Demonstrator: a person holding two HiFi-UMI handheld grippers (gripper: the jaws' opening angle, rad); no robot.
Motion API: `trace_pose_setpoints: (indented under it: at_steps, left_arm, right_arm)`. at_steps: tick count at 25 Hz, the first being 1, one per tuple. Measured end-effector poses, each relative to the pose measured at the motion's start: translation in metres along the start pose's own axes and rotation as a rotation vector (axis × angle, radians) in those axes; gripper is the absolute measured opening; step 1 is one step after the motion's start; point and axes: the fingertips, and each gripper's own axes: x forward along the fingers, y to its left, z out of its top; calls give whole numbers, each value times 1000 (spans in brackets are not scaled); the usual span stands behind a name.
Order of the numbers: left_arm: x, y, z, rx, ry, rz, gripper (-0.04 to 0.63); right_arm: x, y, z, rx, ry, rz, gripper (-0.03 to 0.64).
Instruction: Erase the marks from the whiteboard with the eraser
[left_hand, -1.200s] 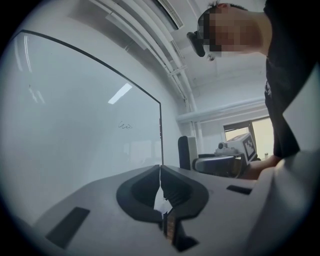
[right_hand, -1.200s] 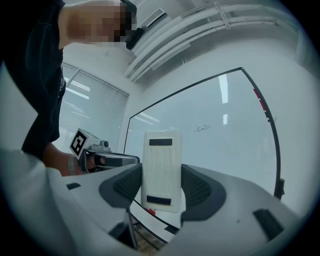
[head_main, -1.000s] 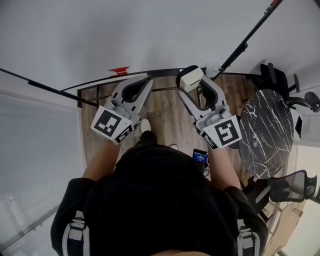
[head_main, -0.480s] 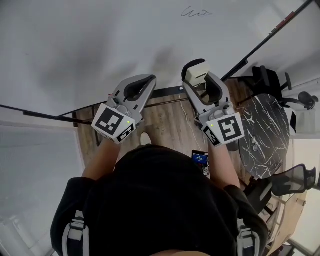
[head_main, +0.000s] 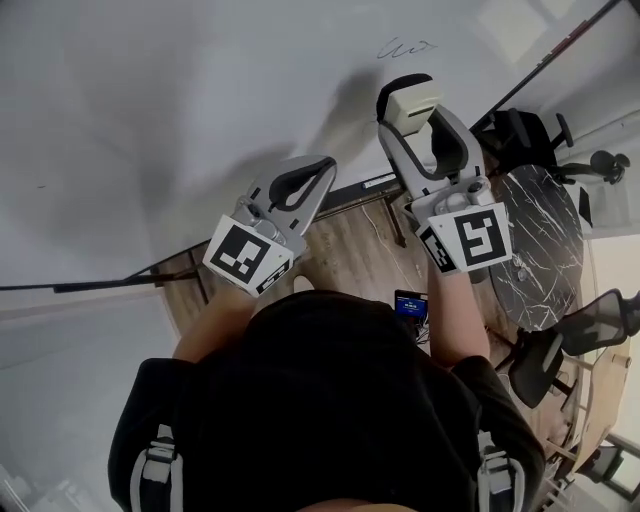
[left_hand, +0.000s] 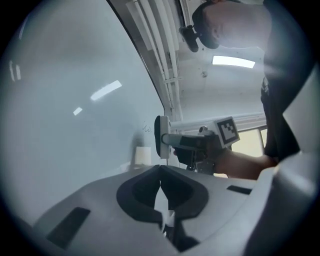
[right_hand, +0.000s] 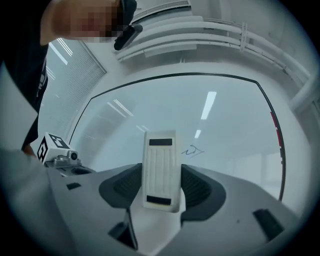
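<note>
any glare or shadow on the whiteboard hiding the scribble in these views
Head view: grey shadows cross the glossy white whiteboard below the small dark scribble, which is clear. Right gripper view: ceiling-light streaks reflect beside the scribble, not on it; fisheye bows the board's edge. Left gripper view: scribble tiny.

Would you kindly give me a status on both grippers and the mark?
Right gripper shut on eraser. Left gripper shut, empty. Mark on whiteboard not yet erased. Nothing in the way.
</note>
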Motion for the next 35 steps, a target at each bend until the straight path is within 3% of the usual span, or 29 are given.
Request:
trace_pose_setpoints:
  at_steps: [5,13,22,25,35]
  left_arm:
    - [4,6,-9,-3,18,-43,5]
    - [14,7,-16,-3,31,-4,5]
    - [21,9,-9,28,20,122,5]
    - [25,7,-10,28,22,139,5]
    - [41,-6,-10,34,33,165,5]
  right_arm:
    - [25,1,18,-26,-20,-27,241]
    - [47,3,37,-165,-86,-29,241]
    - [48,-5,39,-149,-117,1,241]
    - [47,-13,33,-144,-83,-17,241]
    - [32,-63,25,-126,-110,-55,242]
